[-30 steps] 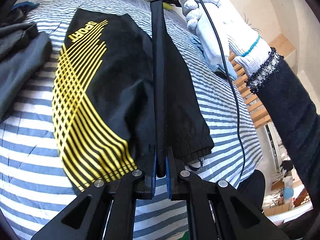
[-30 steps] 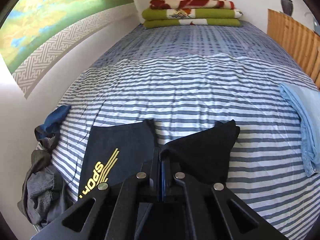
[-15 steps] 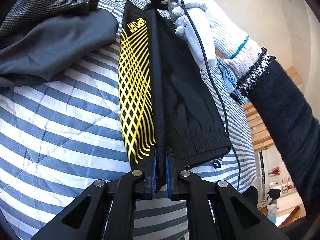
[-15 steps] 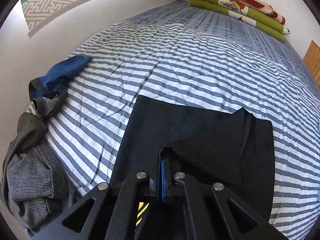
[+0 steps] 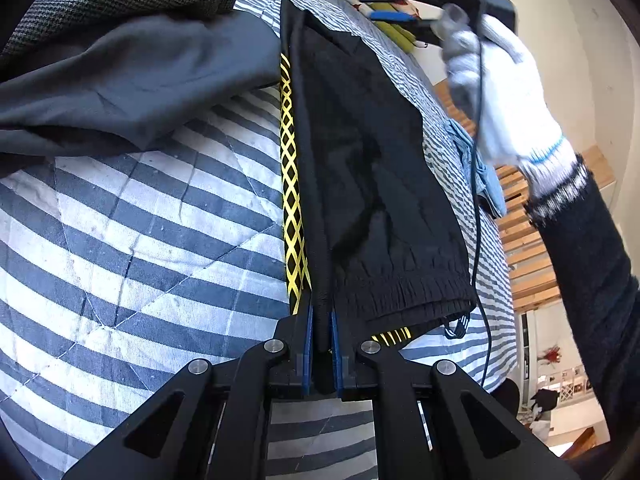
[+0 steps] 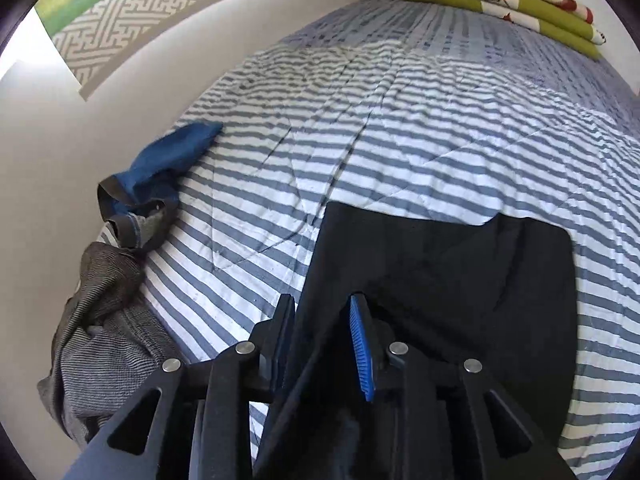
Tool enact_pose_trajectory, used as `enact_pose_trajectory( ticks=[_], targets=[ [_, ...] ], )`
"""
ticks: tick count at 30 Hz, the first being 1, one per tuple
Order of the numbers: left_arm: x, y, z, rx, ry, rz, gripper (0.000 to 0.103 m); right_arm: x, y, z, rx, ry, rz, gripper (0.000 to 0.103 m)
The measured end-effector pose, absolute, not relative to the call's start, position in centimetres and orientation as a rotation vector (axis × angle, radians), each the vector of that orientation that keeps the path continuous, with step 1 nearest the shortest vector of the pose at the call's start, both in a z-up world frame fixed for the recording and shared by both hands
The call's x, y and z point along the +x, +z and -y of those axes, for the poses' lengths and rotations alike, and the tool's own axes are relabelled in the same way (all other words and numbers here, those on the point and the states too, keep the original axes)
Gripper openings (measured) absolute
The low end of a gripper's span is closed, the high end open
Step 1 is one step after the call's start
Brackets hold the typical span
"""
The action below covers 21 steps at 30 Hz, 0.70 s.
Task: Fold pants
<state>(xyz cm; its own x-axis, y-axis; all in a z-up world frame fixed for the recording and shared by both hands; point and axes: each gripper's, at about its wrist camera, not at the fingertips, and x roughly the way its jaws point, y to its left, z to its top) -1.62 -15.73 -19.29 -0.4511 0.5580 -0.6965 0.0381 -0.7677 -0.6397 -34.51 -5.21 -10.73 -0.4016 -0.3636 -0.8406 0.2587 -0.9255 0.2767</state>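
The black pants (image 5: 372,184) lie lengthwise on the striped bedspread (image 5: 120,240), folded over so that only a narrow strip of the yellow lattice print (image 5: 290,184) shows along the left edge. The left gripper (image 5: 320,332) is clenched on the folded edge at the waistband end, its blue pads pressing the fabric from both sides. The right gripper (image 6: 322,340), at the far end of the garment, is letting go: its jaws are opening, the cloth lies slack between them, and the pads no longer press it. In the left wrist view the person's gloved right hand (image 5: 504,92) holds that gripper's body above the leg end. The fabric looks light, thin and limp, probably a smooth synthetic, so it will drape and slide rather than hold a crease; the gathered elastic waistband (image 5: 404,296) is the firmest part. A sound hold would take all layers together at a corner or along the folded edge, since a pinch on the top layer alone would peel it off. A grey garment (image 5: 132,80) lies just beside the pants on the left and could snag.
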Motion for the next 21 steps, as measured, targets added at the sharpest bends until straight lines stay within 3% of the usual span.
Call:
enact_pose_trajectory(
  ticks=[5,6,14,21],
  targets=[
    [-0.3,-19.6,15.7,-1.422,2.27,0.871,0.008,-25.9,-7.2,-2.3,1.398,-2.37,0.193,0.031],
    [-0.2,-19.6,15.8,-1.424,2.266,0.874,0.008,-23.8,-7.2,-3.7,1.409,-2.385,0.171,0.034],
    [2.3,-19.6,15.2,-1.452,2.283,0.839,0.008,-5.6,-11.6,-6.0,1.474,-2.276,-0.121,0.035],
    [0.7,-17.8,15.0,-1.452,2.276,0.88,0.008,-1.7,-13.1,-3.2,1.373,-2.265,-0.206,0.035]
  ],
)
